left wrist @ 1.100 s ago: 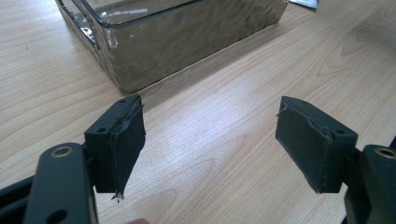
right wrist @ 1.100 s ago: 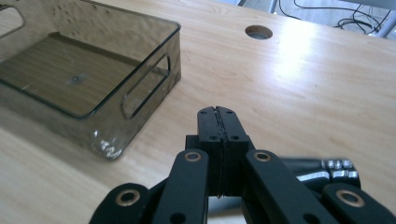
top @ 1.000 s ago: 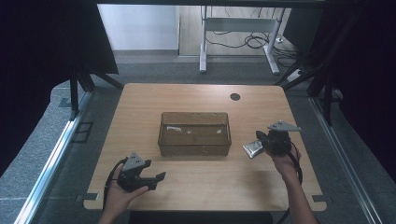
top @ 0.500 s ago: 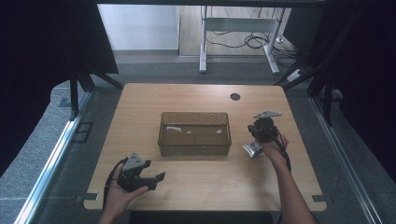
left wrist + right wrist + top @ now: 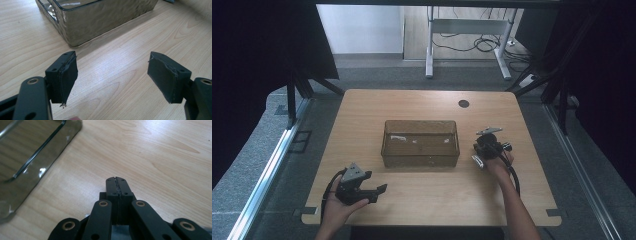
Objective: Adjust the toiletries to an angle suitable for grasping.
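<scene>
With its jaws pinched shut on nothing, the right gripper (image 5: 478, 161) sits right of the centre-frame bin (image 5: 420, 157), seemingly approaching it, and must open first; the left gripper (image 5: 379, 189) waits wide open, lower left.

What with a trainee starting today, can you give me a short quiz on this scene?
1. True or false: the left claw has its jaws apart.
2. In the high view, the right claw is where relative to the clear bin? A: left of it. B: right of it. C: inside it.
3. Fill in: the bin stands on a wooden ____.

Key: 1 true; 2 B; 3 table.
</scene>
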